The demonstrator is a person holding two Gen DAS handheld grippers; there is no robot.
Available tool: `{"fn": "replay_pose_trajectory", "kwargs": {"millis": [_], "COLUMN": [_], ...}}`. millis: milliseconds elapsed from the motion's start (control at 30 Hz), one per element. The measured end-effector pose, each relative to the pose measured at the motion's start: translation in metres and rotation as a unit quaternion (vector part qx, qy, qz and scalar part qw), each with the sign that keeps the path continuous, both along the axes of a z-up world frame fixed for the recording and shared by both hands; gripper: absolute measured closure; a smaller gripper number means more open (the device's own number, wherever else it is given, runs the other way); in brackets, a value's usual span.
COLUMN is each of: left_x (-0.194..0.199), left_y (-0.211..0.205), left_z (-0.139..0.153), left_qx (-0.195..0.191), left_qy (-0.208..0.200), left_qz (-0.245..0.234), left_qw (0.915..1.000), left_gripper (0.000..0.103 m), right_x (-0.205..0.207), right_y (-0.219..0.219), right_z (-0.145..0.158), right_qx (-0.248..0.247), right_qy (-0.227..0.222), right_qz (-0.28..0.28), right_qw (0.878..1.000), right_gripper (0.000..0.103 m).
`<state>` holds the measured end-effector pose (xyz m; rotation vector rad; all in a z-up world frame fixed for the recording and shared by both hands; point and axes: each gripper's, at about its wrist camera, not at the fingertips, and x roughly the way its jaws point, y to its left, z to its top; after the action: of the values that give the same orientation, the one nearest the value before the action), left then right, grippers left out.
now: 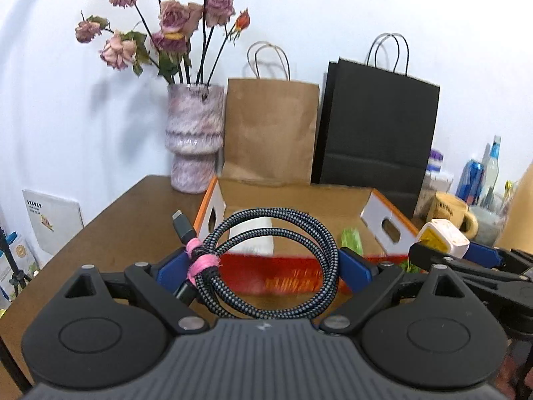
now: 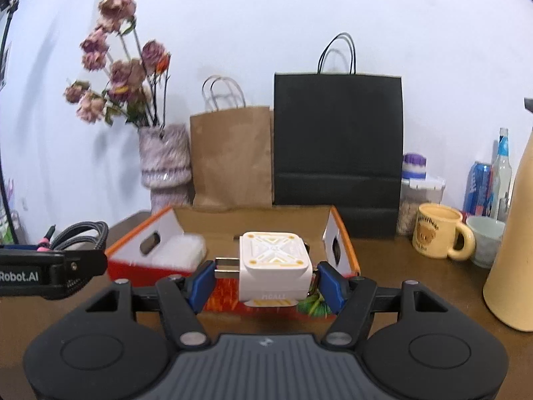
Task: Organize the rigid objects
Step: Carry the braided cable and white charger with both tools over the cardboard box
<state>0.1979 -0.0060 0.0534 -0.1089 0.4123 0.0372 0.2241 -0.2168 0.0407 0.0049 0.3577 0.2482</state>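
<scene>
On the brown tabletop (image 2: 393,260), against the white wall, I note in descending order a black paper bag (image 2: 338,136), a brown paper bag (image 2: 231,156) to its left, and a mottled pink vase (image 2: 165,163) of dried roses further left. In front of the bags sits an open cardboard box (image 2: 253,223) with orange-edged white end flaps and a red front panel; a white item lies inside at its left end and something green shows at its near right corner, neither identifiable. To the right of the box stand a yellow mug (image 2: 439,235), a pale bowl (image 2: 488,240), a blue can (image 2: 479,188) and a clear bottle (image 2: 503,170). My left gripper (image 1: 263,265) stands wide, closed on a coiled braided cable (image 1: 266,263) bound with a pink tie (image 1: 203,260); the coil is held clear of the tabletop, just short of the box's near side. My right gripper (image 2: 263,281) stands at a middling width, gripping a white charger plug (image 2: 274,263) with yellow markings, its metal prongs pointing towards the left pad, likewise held above the box's near edge.
</scene>
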Motion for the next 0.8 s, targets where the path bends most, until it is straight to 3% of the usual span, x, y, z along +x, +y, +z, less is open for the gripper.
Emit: {"fn": "replay_pose_trajectory", "kwargs": {"millis": [267, 800], "left_x": [0.027, 0.092], "left_y": [-0.004, 0.001], "left_z": [0.014, 0.012], "left_qx": [-0.014, -0.018], "left_qy": [-0.023, -0.02], "left_qz": [0.019, 0.044], "left_qw": [0.9995, 0.9987], "left_gripper": [0.009, 0.009], "right_x": [0.029, 0.092], "right_y": [0.005, 0.008], "right_z": [0.013, 0.017], "right_qx": [0.007, 0.033], "right_qy": [-0.024, -0.03], "right_qz": [-0.013, -0.016], "right_qw": [1.0, 0.999], "right_gripper": [0.038, 0.038]}}
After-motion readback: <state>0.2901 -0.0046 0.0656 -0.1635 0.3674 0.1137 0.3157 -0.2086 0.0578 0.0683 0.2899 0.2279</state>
